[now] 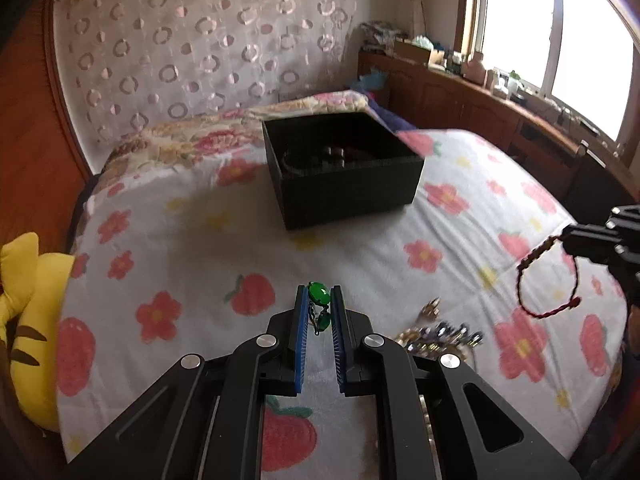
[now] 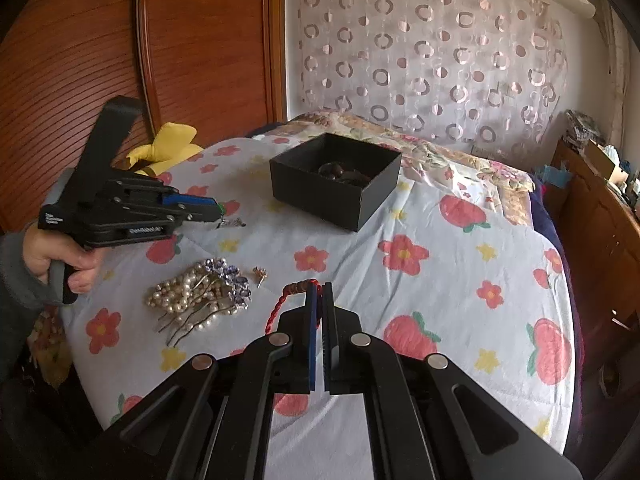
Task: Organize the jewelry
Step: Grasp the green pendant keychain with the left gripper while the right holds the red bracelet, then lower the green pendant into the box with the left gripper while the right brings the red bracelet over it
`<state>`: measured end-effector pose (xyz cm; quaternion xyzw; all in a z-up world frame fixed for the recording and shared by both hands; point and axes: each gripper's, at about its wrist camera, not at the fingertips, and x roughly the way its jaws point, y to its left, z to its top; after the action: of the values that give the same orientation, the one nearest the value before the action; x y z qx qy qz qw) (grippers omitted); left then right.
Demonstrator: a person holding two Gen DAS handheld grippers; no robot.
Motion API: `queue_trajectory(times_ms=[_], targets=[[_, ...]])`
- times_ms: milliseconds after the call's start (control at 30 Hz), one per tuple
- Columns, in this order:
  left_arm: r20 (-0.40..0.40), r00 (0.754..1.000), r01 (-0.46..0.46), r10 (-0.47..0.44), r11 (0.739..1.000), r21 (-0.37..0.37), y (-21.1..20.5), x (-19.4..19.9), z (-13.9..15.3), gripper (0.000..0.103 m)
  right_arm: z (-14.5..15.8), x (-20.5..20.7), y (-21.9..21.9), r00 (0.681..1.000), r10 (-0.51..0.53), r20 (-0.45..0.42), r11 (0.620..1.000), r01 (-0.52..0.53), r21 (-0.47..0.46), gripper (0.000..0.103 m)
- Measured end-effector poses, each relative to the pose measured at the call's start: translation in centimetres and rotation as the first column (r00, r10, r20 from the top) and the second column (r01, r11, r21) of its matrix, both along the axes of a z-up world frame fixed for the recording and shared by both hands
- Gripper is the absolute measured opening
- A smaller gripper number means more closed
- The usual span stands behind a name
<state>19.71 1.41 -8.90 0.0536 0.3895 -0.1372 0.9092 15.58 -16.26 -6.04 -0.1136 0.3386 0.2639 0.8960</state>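
The left hand-held gripper (image 1: 319, 300) points forward and down over the bed (image 1: 360, 248), its blue pads clenched on a green stone pendant (image 1: 319, 293); a second, darker green piece hangs just below it between the fingers. In the right wrist view a hand (image 2: 60, 258) in a grey sleeve (image 2: 16, 276) grips this tool's handle at the left edge of the bed, with the tool angled towards the far right. White lettering runs along its side, too blurred to read.

The right hand-held gripper (image 2: 319, 290) also tilts downward, its jaws clamped on a red braided cord bracelet (image 2: 294, 300). In the left wrist view the bracelet's loop hangs free below the fingertips, above the bed's right side.

A black open box (image 1: 348, 176) sits on the flowered bedspread, far of both tools and near the middle of the bed. Dark rounded items lie inside; what they are cannot be made out.

A pile of pearl pieces, hair pins and purple crystal ornaments (image 2: 200, 296) lies on the near left part of the bed, just left of the right tool's fingers. A small gold piece (image 2: 260, 275) lies just beside the pile, on its right. A yellow plush toy (image 1: 24, 312) rests at the bed's left edge.
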Motion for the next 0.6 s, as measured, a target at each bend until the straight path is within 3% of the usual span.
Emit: queue_trajectory(times_ms=[200, 600], targets=[[0.064, 0.998, 0.007, -0.004, 0.999, -0.044, 0.0, -0.4, 3.8, 0.010, 1.8, 0.3, -0.1, 0.999, -0.006, 0.037, 1.000, 0.005, 0.014, 0.003], [0.166, 0.986, 0.012, -0.003, 0.999, -0.053, -1.9, 0.7, 9.5, 0.010, 5.3, 1.2, 0.1, 0.995, -0.012, 0.102, 0.999, 0.008, 0.041, 0.003]])
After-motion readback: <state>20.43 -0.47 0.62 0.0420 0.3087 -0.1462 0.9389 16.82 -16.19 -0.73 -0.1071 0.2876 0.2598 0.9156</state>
